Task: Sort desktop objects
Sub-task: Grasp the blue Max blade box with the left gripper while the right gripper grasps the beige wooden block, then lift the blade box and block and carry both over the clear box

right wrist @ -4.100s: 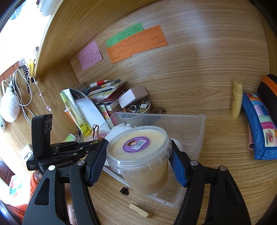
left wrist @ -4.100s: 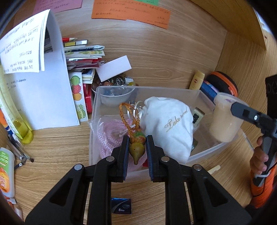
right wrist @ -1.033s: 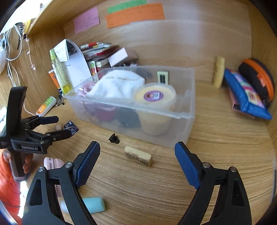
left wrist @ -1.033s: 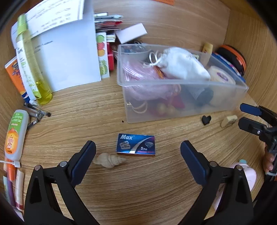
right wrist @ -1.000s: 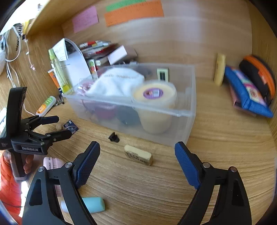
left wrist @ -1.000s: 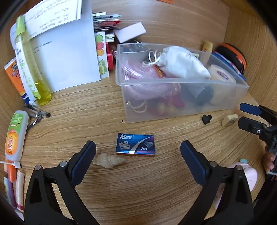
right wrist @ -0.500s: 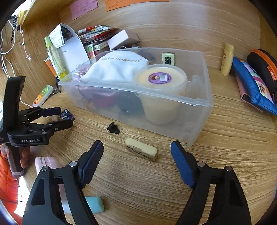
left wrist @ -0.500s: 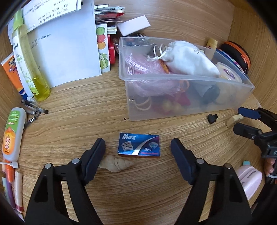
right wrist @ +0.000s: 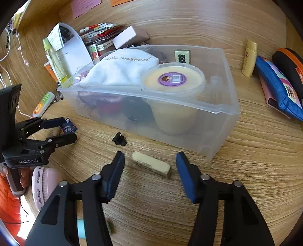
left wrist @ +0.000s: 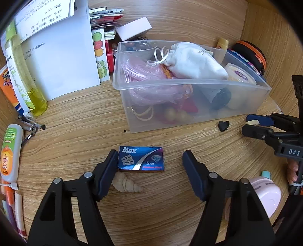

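"Max" and "5 PCS" were printed on the blue box (left wrist: 140, 159). "GenRobot.AI" was read on the left gripper (right wrist: 67, 130), "DAS" on the right gripper (left wrist: 248, 124), and "marvel" on the white pouch (right wrist: 121, 71).

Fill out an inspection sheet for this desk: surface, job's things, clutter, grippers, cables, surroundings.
Surface: wooden desk, crowded.
Job's things: clear bin holds white pouch and lidded tub; blue blade box, beige eraser, seashell and black heart lie loose.
Clutter: papers, yellow bottle, pouches.
Grippers: left gripper closing around blade box; right gripper closing around eraser; neither pressing yet.
Cables: white cords, far left.
Surroundings: sticky notes on wooden back wall.
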A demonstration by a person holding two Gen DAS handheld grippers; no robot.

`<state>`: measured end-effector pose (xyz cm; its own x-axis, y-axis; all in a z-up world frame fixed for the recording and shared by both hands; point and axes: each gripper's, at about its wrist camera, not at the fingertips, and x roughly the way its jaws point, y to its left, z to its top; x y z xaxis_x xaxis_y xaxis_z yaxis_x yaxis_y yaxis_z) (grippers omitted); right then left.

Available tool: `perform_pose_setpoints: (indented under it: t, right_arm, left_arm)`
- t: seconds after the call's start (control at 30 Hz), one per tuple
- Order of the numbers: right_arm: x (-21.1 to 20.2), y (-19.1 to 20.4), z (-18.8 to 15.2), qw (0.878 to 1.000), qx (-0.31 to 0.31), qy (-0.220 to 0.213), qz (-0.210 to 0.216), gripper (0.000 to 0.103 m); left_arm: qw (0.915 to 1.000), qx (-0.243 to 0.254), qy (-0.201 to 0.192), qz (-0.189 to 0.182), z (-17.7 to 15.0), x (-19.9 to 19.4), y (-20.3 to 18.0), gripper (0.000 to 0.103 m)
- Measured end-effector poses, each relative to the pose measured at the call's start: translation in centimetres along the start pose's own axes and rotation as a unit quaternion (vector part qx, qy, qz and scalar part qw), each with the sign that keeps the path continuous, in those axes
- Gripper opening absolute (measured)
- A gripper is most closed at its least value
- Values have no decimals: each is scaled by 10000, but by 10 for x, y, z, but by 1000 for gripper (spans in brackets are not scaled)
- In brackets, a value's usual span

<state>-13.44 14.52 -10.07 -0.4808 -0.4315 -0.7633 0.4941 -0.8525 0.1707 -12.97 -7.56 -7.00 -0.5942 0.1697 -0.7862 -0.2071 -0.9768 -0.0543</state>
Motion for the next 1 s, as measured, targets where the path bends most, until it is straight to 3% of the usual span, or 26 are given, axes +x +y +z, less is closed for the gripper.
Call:
perform_pose_setpoints:
  t: [0.1, 0.23, 0.37, 0.77, 1.0]
  right_arm:
    - [-1, -3, 1, 9999, 83, -17, 93, 37]
    - [-3, -4, 1, 9998, 138, -33, 149, 36]
    - [-7, -6, 0, 9994, 193, -142, 264, 36]
    - [-21, -4, 0, 9979, 192, -439, 444, 36]
    - [-29, -2, -2, 9966, 96, -640, 504, 36]
  left_arm:
    - [10000, 21, -2, 4, 0, -1, 1, 63]
    - [9998, 137, 19, 107, 1, 0, -3, 59]
    - [9999, 83, -20, 87, 2, -1, -3, 47]
    - [9992, -303, -186, -195, 1, -8, 9, 47]
    - [9973, -482, -556, -19, -2, -22, 13, 47]
